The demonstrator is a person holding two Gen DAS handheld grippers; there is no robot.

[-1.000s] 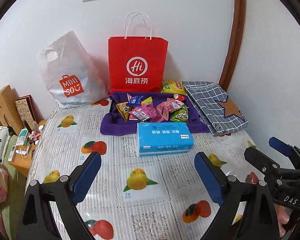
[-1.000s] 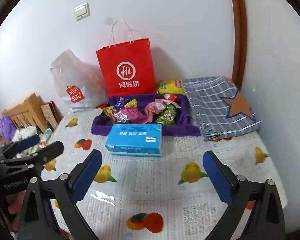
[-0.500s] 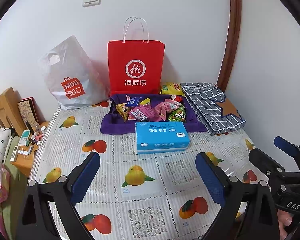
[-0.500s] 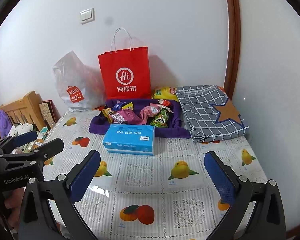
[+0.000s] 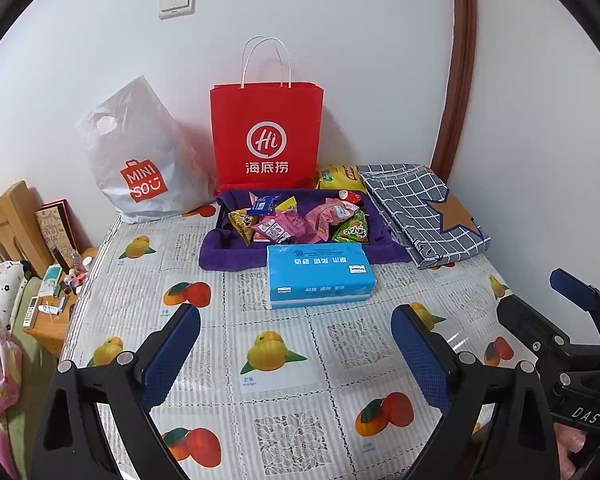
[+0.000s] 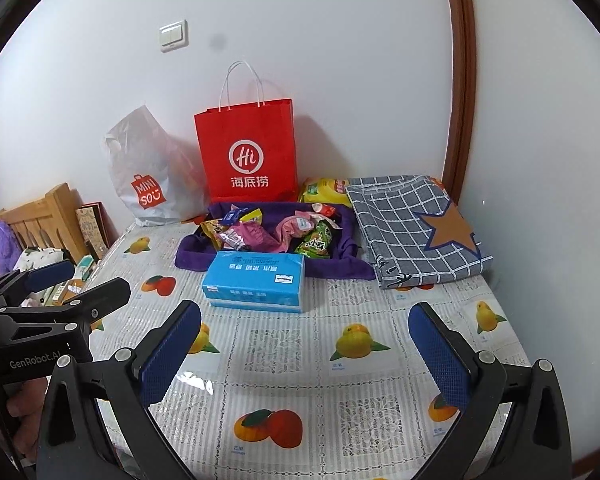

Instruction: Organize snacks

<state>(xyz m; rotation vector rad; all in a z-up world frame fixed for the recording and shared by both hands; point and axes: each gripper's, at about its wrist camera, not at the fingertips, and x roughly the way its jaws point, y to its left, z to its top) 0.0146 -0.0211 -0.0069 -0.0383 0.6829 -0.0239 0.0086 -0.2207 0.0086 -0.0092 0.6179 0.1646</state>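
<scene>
Left-wrist view showed the left gripper [image 5: 296,344] with its jaws spread wide, holding nothing and touching nothing, above the fruit-patterned table [image 5: 284,408]. The right gripper [image 6: 304,344] stood the same: jaws wide apart, empty, clear of the tabletop. Each gripper also appeared at the edge of the other's view.

Near the back of the table lay a purple tray [image 5: 236,254] holding a loose heap of snacks [image 5: 300,220]; I could make out about seven packets, among them a green one [image 5: 352,232], pink ones and a small blue one. One yellow bag [image 5: 336,178] lay behind the tray, outside it. One blue tissue pack [image 5: 320,276] sat just in front of the tray, touching its front edge. Against the wall stood one red paper bag [image 5: 266,132] and one grey plastic bag [image 5: 140,160]. One folded checked cloth [image 5: 424,216] lay beside the tray.
</scene>
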